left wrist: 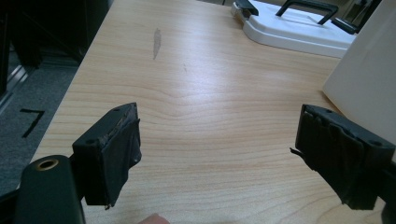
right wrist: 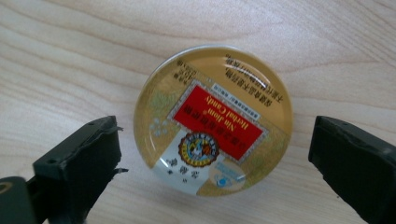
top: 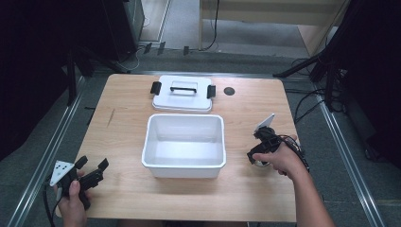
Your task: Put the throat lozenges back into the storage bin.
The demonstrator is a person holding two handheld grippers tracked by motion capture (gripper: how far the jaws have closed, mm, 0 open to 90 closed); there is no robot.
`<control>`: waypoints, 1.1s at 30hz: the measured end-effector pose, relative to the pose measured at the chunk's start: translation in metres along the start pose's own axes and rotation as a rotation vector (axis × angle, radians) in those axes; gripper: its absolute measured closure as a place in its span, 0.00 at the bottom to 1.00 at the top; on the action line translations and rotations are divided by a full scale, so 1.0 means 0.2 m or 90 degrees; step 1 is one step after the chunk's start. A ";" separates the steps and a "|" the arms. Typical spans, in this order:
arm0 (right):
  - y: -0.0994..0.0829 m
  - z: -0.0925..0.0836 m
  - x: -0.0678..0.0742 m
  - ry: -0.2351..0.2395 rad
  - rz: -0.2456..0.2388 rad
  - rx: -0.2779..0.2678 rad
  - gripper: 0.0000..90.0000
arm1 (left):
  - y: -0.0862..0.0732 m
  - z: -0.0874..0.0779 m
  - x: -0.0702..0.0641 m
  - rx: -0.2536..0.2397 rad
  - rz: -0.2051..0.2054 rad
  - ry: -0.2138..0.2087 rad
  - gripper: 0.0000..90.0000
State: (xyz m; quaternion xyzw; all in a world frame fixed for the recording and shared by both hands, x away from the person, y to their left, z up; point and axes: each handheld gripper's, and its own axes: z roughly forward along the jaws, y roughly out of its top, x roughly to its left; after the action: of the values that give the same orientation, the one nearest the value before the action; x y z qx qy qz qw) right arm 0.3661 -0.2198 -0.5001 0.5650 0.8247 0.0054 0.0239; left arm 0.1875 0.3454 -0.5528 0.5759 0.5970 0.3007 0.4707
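Right gripper view: one round candy tin [right wrist: 212, 120], gold with a red label, lies flat on the wooden table [right wrist: 70, 56]. It sits between the two black jaws of the right gripper [right wrist: 212, 161], which stand apart, one on each side of the tin and neither touching it.

High view: the right gripper [top: 259, 150] points down at the table, just beside the right wall of an open white bin [top: 183, 165]. The white lid [top: 182, 93] with its black handle lies beyond the bin, apart from it. The left gripper [top: 90, 164] is held near the front left corner of the table.

Left gripper view: jaws of the left gripper [left wrist: 219, 149] spread wide over bare wood, holding nothing; the bin wall stands beyond its right jaw.

Handling, as a judgement: the tin looks rigid, light and glossy, so likely slippery. Its low curved rim is the only hold; the jaws should close across its widest part, low against the table.
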 end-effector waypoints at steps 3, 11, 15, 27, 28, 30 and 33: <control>0.01 0.01 0.00 -0.001 0.008 0.001 0.08 | 0.00 0.00 0.00 0.000 0.000 0.000 0.16; 0.03 0.04 0.02 -0.002 0.007 0.016 0.16 | 0.00 0.00 0.00 0.000 -0.001 -0.001 0.16; 0.04 0.04 0.02 0.006 0.002 0.018 0.22 | 0.00 0.00 0.00 0.001 -0.001 -0.001 0.16; 0.03 0.00 0.04 0.010 -0.037 -0.002 0.23 | 0.00 0.00 0.00 0.001 -0.001 -0.002 0.16; 0.03 0.00 0.04 0.010 -0.037 -0.002 0.23 | 0.00 0.00 0.00 0.001 -0.001 -0.002 0.16; 0.04 -0.03 0.05 0.010 -0.049 -0.007 0.23 | 0.00 0.00 0.00 0.001 -0.001 -0.001 0.16; 0.04 -0.06 0.06 0.011 -0.062 -0.009 0.23 | 0.00 0.00 0.00 0.001 -0.001 -0.002 0.16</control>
State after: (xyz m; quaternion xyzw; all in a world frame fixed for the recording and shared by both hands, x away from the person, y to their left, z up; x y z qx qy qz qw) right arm 0.3685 -0.2048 -0.4883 0.5239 0.8514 0.0146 0.0209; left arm 0.1877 0.3456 -0.5528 0.5760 0.5972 0.2990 0.4713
